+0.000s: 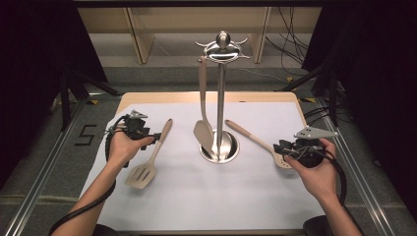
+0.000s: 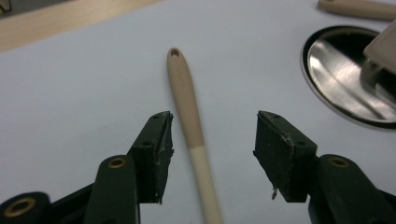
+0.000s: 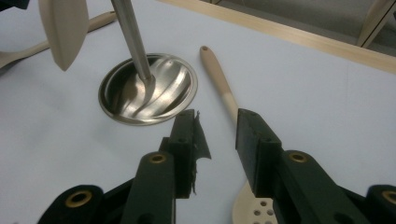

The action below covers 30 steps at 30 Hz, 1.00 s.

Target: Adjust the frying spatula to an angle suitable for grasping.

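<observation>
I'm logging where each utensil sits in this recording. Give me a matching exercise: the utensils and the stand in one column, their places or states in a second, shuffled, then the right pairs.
Things:
1. slotted turner
2. perforated spoon
3. solid spatula
4. steel stand

Places or states:
A. hangs from a hook at the top of the stand
B. lies flat on the sheet, handle between the open jaws of the left gripper
C. stands upright at the middle of the sheet
D. lies flat on the sheet, handle between the open jaws of the right gripper

Pairs: 1-B, 2-D, 3-A, 4-C
</observation>
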{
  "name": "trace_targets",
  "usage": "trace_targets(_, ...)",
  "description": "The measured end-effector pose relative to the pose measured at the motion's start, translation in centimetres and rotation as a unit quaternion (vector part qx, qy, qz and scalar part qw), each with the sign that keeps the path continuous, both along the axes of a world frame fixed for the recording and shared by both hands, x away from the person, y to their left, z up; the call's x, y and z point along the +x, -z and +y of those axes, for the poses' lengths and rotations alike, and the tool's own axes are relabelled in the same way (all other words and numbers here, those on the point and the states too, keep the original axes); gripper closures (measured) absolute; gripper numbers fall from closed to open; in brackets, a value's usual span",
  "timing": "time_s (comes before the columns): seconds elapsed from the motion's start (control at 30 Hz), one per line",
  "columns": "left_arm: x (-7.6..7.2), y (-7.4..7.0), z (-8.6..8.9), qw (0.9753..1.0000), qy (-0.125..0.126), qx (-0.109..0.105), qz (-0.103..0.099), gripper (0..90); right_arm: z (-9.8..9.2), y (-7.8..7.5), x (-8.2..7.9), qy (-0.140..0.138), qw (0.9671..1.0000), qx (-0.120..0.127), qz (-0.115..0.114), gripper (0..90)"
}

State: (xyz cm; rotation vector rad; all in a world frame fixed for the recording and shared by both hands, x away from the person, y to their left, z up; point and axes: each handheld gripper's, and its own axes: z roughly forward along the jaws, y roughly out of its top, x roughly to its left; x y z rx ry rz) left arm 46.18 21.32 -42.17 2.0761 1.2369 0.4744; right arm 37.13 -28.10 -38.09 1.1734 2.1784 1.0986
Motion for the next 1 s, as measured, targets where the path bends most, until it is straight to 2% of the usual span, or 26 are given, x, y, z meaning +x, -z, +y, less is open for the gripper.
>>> trace_targets(0.03,0.1,0.4,-0.2,0.9999,-0.011,-0.005,0.003,45.6,0.1,0.0,0.0,-0.003,1.0,0.003,0.004,68.7)
trace_targets(0.1,0.4,0.8,-0.3,0.9996,-0.009,0.006,0.027,45.4,0.2,0.0,0.0,-0.002,1.0,0.002,0.007,68.6)
trace_targets(0.17,0.6,1.2,-0.4,0.9994,-0.012,0.01,0.031,45.3,0.2,0.1,0.0,-0.004,0.9999,0.005,0.01,68.6)
trace_targets(0.23,0.7,1.3,-0.5,0.9975,-0.02,0.018,0.065,46.1,0.2,0.3,0.1,-0.003,1.0,0.005,0.002,68.6)
trace_targets(0.27,0.9,1.4,-0.5,0.9969,-0.015,0.02,0.075,47.0,0.2,0.3,0.1,-0.005,1.0,0.003,0.007,68.6)
trace_targets(0.3,1.0,1.5,-0.6,0.9964,-0.024,0.024,0.078,47.8,0.2,0.3,0.1,-0.004,1.0,0.003,0.008,68.6)
trace_targets(0.4,1.6,1.8,-0.9,0.9935,-0.028,0.043,0.101,51.5,0.2,0.3,0.1,-0.005,1.0,0.003,0.008,68.6)
trace_targets(0.47,2.0,1.9,-1.1,0.9902,-0.028,0.06,0.123,53.5,0.4,0.3,-0.1,0.004,0.9995,0.018,0.025,68.6)
trace_targets(0.53,2.2,2.1,-1.3,0.9869,-0.026,0.062,0.146,55.8,0.3,0.2,-0.1,0.002,0.9995,0.016,0.028,68.6)
trace_targets(0.6,2.3,2.5,-1.6,0.9858,-0.026,0.066,0.152,56.5,0.3,0.2,-0.1,0.005,0.9995,0.016,0.028,68.6)
trace_targets(0.77,2.7,2.9,-2.1,0.9777,-0.041,0.084,0.188,58.9,0.3,0.4,-0.1,0.006,0.9996,0.018,0.023,68.6)
trace_targets(0.8,2.7,3.0,-2.2,0.9782,-0.043,0.083,0.185,59.2,0.3,0.4,-0.1,0.006,0.9997,0.015,0.021,68.6)
trace_targets(0.87,2.7,3.2,-2.3,0.9771,-0.049,0.089,0.187,60.3,0.3,0.4,0.0,0.003,0.9997,0.012,0.02,68.6)
trace_targets(0.9,2.8,3.2,-2.2,0.9764,-0.044,0.091,0.191,61.0,0.3,0.4,0.0,0.002,0.9997,0.012,0.02,68.6)
trace_targets(0.97,2.8,3.4,-2.2,0.9762,-0.046,0.088,0.193,61.2,0.3,0.4,0.0,0.003,0.9997,0.012,0.02,68.5)
trace_targets(1.0,2.7,3.5,-2.2,0.9755,-0.053,0.077,0.199,61.3,0.3,0.4,0.0,0.006,0.9997,0.015,0.021,68.5)
